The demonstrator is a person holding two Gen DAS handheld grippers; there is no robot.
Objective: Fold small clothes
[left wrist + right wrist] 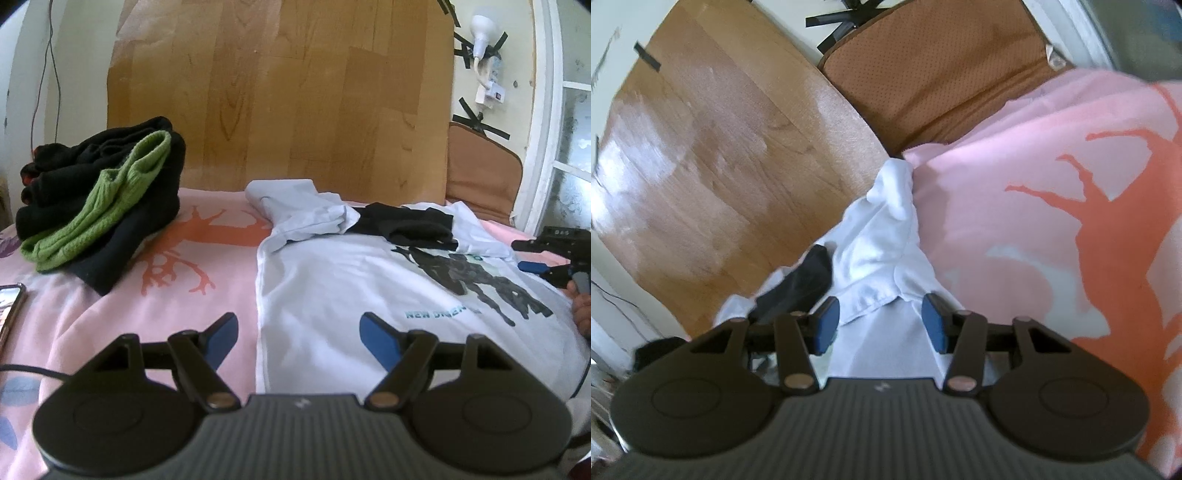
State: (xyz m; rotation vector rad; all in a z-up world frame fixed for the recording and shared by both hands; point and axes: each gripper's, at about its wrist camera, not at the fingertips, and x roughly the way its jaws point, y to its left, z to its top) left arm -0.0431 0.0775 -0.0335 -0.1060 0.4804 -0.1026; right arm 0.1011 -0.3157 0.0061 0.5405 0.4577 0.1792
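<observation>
A white T-shirt with a dark print lies flat on the pink bedsheet. A small black garment lies over its collar end. My left gripper hovers open over the shirt's left edge near the hem, with nothing between its pads. My right gripper is at the shirt's far right side, with a person's hand behind it. In the right wrist view the right gripper stands open around the shirt's white sleeve. Cloth lies between the pads, which do not press it. The black garment lies just left.
A pile of black and green knit clothes sits at the back left of the bed. A phone lies at the left edge. A wooden board and a brown cushion stand behind the bed.
</observation>
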